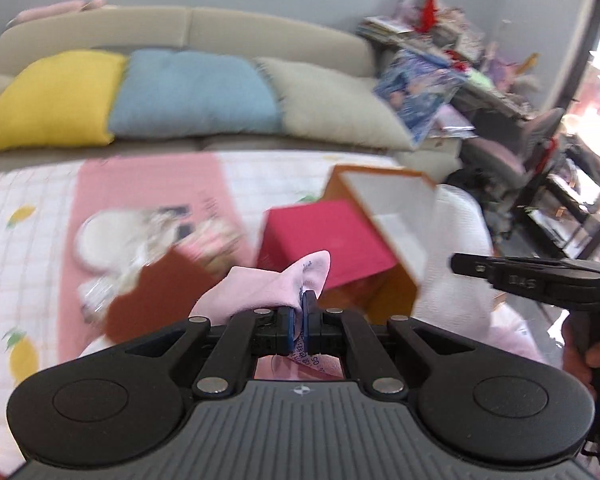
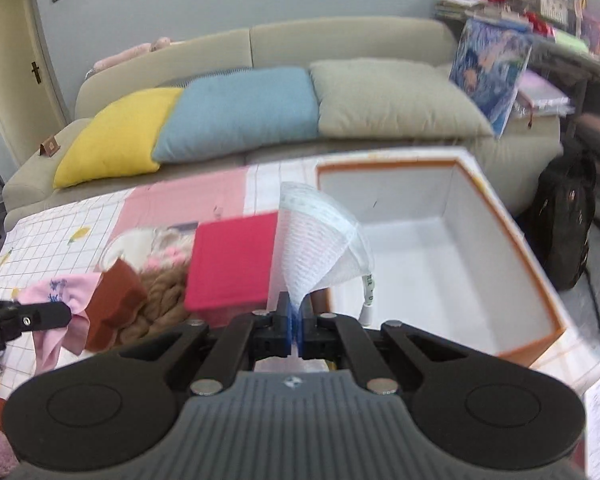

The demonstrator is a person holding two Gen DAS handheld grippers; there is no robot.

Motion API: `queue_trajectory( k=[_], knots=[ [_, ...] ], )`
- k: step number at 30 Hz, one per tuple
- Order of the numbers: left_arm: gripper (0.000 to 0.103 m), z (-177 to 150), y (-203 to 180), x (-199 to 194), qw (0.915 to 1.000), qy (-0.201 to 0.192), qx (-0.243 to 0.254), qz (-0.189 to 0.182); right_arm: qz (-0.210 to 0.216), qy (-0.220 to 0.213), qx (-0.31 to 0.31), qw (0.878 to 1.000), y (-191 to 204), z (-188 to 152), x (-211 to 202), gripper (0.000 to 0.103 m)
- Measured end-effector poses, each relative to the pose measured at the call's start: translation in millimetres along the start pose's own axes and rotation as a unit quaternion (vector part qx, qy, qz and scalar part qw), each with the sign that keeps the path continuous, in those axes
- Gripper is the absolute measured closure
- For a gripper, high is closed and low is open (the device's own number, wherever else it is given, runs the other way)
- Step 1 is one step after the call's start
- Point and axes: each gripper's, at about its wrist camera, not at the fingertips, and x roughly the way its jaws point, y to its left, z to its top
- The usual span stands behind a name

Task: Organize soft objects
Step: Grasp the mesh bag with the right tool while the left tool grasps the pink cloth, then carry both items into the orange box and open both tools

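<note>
- Left gripper [image 1: 299, 312]: jaws closed tight on a pink cloth [image 1: 276, 286]. The cloth bunches up ahead of the blue pads; a printed label hangs below them. In the right wrist view the same pink cloth [image 2: 66, 296] hangs from the left gripper's tip [image 2: 66, 314], to the left of the orange-rimmed box.
- Right gripper [image 2: 296, 320]: jaws pinched narrow on a white mesh cloth [image 2: 320, 248]. The mesh fans upward from the pads, just over the near left corner of the orange-rimmed box [image 2: 516, 240].
- Orange-rimmed box: open, white inside, resting on the checked tablecloth [image 2: 60, 224]. In the left wrist view it appears tilted and blurred [image 1: 384, 216].
- Red cloth [image 2: 232, 264]: folded square, immediately left of the box, touching or nearly touching its wall; contact cannot be confirmed.
- Brown cloth [image 2: 116, 300] and tan knitted item [image 2: 160, 300]: left of the red cloth, further from the box.
- Sofa [image 2: 340, 36] behind the box carries yellow [image 2: 116, 136], blue [image 2: 244, 112] and beige [image 2: 392, 96] cushions.
</note>
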Motion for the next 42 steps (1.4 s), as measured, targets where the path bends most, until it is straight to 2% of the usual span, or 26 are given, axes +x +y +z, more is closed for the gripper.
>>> queue_trajectory(
  k=[7,14,20,25,31,37,42],
  knots=[
    [0.099,34.3,-53.4,18.1,0.9974,-0.008,0.046,-0.054,-0.006,0.002,-0.035,0.999,-29.5,29.5,-4.6,0.103],
    [0.099,62.2,-97.1,61.8,0.9920,0.016,0.049,-0.115,-0.039,0.015,-0.068,0.997,-59.4,46.2,2.1,0.103],
    [0.099,74.6,-130.9,101.5,0.9874,0.035,0.073,-0.136,-0.067,0.022,-0.087,0.994,-85.8,52.9,18.7,0.103],
    [0.099,67.4,-145.2,140.6,0.9850,0.074,0.089,-0.128,-0.068,0.060,-0.067,0.994,-108.5,52.2,43.2,0.103],
    [0.099,49.7,-153.6,180.0,0.9790,0.134,0.112,-0.105,-0.068,0.104,-0.112,0.986,-113.6,33.1,82.3,0.103],
    [0.099,34.4,-152.1,196.8,0.9721,0.179,0.124,-0.087,-0.064,0.176,-0.114,0.976,-119.5,15.1,116.3,0.102],
    [0.096,29.1,-149.3,200.7,0.9693,0.197,0.125,-0.077,-0.062,0.196,-0.120,0.971,-116.0,7.1,126.7,0.097]
  ],
)
